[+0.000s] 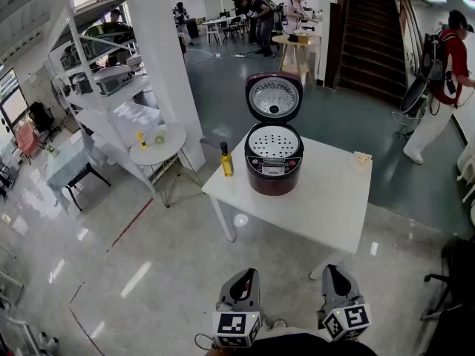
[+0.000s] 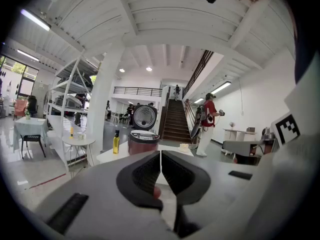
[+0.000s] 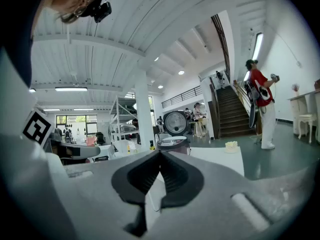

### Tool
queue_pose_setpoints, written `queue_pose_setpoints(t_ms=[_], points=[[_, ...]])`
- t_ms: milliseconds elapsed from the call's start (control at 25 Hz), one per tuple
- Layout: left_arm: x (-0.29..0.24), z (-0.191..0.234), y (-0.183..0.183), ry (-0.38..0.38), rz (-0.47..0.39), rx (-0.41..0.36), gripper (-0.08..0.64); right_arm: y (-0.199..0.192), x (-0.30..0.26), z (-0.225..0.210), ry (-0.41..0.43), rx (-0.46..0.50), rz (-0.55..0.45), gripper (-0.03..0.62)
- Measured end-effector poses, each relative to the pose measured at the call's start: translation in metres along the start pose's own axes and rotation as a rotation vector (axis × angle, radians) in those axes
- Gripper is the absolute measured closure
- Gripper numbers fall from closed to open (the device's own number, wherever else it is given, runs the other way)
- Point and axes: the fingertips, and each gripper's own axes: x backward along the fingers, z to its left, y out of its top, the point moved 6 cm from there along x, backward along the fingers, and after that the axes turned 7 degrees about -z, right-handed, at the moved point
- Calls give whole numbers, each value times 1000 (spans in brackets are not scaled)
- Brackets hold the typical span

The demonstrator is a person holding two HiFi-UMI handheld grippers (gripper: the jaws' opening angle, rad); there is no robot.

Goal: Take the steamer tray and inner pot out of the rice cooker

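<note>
Holding left hand-held gripper (image 1: 247,274) and right hand-held gripper (image 1: 332,271) side by side at 6 o'clock, nearly level, aimed toward 12, jaws of both pressed together with nothing between. Well apart from table (image 1: 330,202) at 12 o'clock carrying rice cooker (image 1: 274,170), lid (image 1: 274,97) up, perforated steamer tray (image 1: 274,142) seated in its top. Oil bottle (image 1: 226,159) just at cooker's 9 o'clock.

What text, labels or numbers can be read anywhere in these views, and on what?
None can be read.
On the rice cooker, front panel print: too small to read.
On the oil bottle: no legible label.
On the left gripper and right gripper cubes: square marker patterns only, no words.
</note>
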Motion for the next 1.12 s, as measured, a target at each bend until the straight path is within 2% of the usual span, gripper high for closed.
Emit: queue_pose_setpoints(t_ms=[280,600,760,800,840,880,920,1040,1120], points=[[0,6,-6,17,16,-9,552,-11,-1,-15,-16,58,32,589],[-10,12,2,19,0,-5,552,-12,-15,-21,-40,22,7,589],[-19,14,7,9,2,-3,552,-5,-22,-23,-15,45,-19,589],[-21,15,8,12,-2,3,551,-7,-24,-25,-7,53,-12,571],[-23,16,9,18,-11,9,545,-8,-26,-28,-3,51,-5,497],[-26,18,9,24,-21,13,519,-11,-28,-30,-6,43,-1,461],[-29,20,8,29,-28,13,464,-13,-30,-33,-11,32,-1,430],[-41,25,5,38,-45,-11,237,-14,-37,-41,-15,30,-8,328],[-48,24,12,43,-60,-29,119,-11,-41,-47,-10,46,-12,274]])
